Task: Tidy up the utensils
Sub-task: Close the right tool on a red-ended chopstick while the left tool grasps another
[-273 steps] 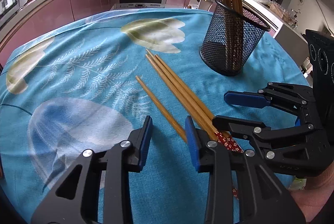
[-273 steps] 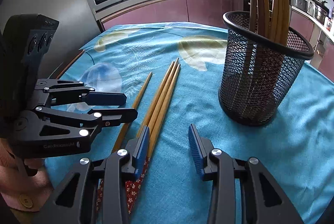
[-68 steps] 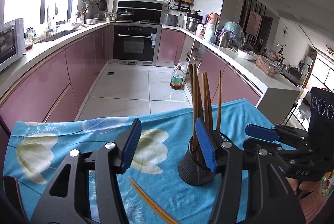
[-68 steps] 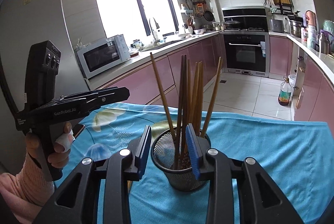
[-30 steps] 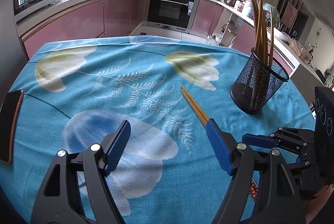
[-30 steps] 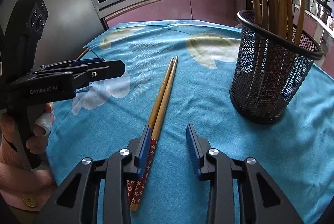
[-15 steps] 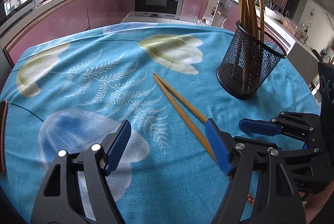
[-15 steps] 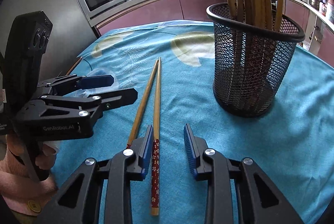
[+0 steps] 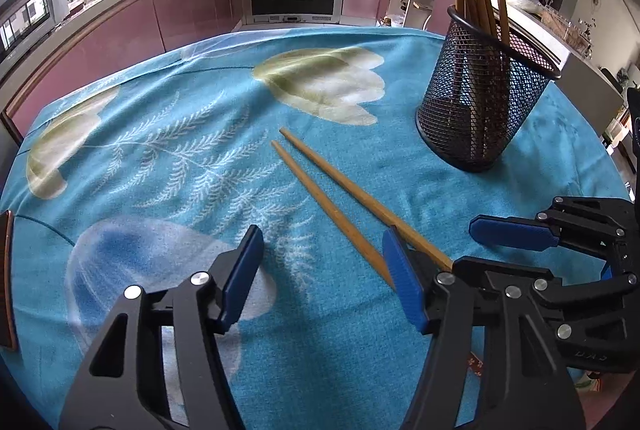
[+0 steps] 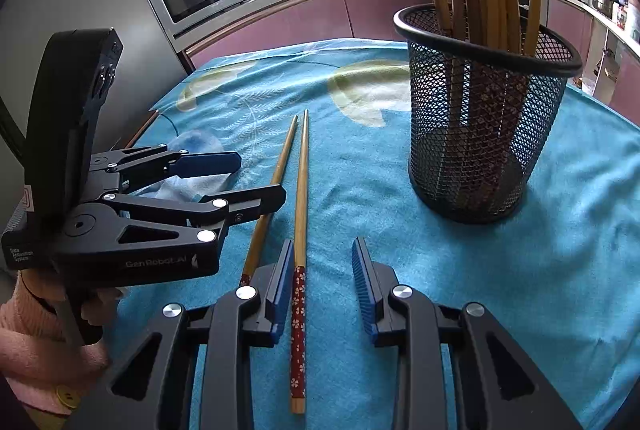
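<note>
two loose chopsticks (image 10: 301, 189) lie side by side on the blue floral cloth (image 9: 168, 157), left of the black mesh holder (image 10: 480, 133) that stands upright with more chopsticks in it. the right gripper (image 10: 322, 284) has its jaws wide around the patterned near end of one chopstick. the left gripper (image 9: 322, 272), jaws wide and empty, sits just left of the pair.
</note>
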`<state>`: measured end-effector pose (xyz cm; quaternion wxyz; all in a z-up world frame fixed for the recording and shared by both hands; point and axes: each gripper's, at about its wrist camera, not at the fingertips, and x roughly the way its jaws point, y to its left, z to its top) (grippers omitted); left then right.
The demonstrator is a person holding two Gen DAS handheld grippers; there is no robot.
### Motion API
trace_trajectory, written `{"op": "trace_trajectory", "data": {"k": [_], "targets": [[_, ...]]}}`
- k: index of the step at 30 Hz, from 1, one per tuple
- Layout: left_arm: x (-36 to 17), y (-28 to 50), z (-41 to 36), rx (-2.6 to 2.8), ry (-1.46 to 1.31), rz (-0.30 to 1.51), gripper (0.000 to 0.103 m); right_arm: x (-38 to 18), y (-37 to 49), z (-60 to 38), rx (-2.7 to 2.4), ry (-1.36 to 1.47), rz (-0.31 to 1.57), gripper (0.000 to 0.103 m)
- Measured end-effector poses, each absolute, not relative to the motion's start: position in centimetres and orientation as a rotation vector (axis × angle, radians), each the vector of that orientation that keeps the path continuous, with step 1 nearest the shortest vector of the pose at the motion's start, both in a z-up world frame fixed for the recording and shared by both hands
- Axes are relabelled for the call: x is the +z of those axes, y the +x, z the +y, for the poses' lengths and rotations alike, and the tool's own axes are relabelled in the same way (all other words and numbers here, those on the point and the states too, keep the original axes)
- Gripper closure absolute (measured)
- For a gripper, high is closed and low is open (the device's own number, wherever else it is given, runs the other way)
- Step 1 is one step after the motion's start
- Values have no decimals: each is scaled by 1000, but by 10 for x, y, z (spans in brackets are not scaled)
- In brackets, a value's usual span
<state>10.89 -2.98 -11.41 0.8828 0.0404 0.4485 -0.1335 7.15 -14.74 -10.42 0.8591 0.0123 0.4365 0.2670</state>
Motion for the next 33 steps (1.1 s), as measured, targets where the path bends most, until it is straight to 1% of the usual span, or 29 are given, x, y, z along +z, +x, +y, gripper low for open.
{"op": "trace_trajectory", "data": {"k": [1, 4, 5, 6, 8, 9, 10, 12, 17, 20, 22, 24, 29, 30, 32, 33], "targets": [[-114, 109, -30, -279, 90, 934, 46, -104, 71, -147, 562, 24, 916, 75], [-114, 110, -28, -286, 97, 935, 54, -104, 70, -144, 564, 17, 917, 76], [-114, 110, -28, -290, 98, 935, 57, -104, 69, -143, 568, 15, 918, 78], [-114, 111, -27, -292, 97, 934, 59, -104, 69, -141, 570, 11, 920, 82], [-114, 111, -25, -293, 101, 930, 62, -105, 68, -138, 575, 5, 925, 84], [-114, 111, -25, -297, 101, 928, 68, -105, 68, -137, 574, 2, 926, 85], [-114, 110, -24, -301, 100, 928, 69, -105, 68, -136, 577, 1, 928, 89], [-114, 112, -21, -306, 96, 927, 76, -105, 67, -134, 588, 0, 936, 93], [-114, 113, -11, -336, 53, 933, 80, -104, 72, -127, 591, -25, 942, 91], [-114, 114, -8, -323, 48, 932, 79, -102, 80, -117, 590, -61, 932, 88], [-114, 113, -8, -315, 53, 932, 79, -103, 88, -111, 584, -76, 930, 88], [-114, 112, -6, -306, 58, 935, 76, -102, 94, -104, 578, -98, 922, 88], [-115, 114, -3, -305, 53, 934, 76, -103, 105, -92, 571, -145, 909, 88], [-115, 115, -4, -305, 57, 931, 76, -103, 107, -91, 571, -145, 909, 88], [-116, 116, -6, -305, 68, 928, 78, -104, 109, -93, 569, -136, 912, 93], [-116, 117, -7, -306, 73, 926, 81, -104, 110, -94, 566, -130, 913, 96]]}}
